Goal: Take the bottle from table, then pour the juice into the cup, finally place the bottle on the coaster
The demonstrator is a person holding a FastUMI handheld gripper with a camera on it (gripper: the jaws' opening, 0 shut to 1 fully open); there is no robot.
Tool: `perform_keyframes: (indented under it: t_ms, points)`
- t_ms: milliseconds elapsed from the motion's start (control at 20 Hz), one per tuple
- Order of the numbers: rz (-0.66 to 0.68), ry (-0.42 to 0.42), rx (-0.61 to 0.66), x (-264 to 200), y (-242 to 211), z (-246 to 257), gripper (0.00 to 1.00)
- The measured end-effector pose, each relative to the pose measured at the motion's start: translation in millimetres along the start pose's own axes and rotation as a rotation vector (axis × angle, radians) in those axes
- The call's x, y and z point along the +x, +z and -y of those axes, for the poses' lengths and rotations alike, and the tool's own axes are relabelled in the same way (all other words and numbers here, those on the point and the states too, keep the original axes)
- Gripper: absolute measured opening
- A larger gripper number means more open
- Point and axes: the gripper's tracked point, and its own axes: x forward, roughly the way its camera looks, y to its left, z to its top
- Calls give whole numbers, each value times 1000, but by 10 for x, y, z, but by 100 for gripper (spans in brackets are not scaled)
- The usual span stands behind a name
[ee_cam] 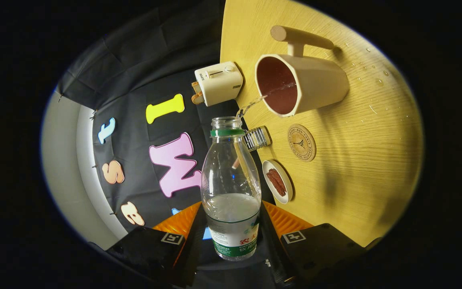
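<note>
The tongs are clamped on the clear plastic bottle with a green neck ring and green-white label — orange fingers press it from both sides at the label end. The bottle is uncapped and tipped w/ the view rolled, so the light wooden tabletop stands nearly upright beside it. The bottle is approx. half full of clear liquid, and a thin clear stream arcs from its mouth into the beige angular cup with a dark red inside and a long wooden handle, just beyond the mouth. The round cork coaster with a printed emblem lies bare on the tabletop near the cup. A small ribbed glass jar sits just beside the bottle's neck, and a small white dish holding a dark red-brown piece lies near the coaster. A white toaster stands beyond — near the tabletop edge. Droplets dot the wood past the cup.
</note>
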Motion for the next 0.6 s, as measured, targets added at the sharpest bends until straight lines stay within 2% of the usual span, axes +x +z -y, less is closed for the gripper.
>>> perform_keyframes:
  t_ms: [600]
  points:
    - [6, 12, 54, 22, -27, -80, 74]
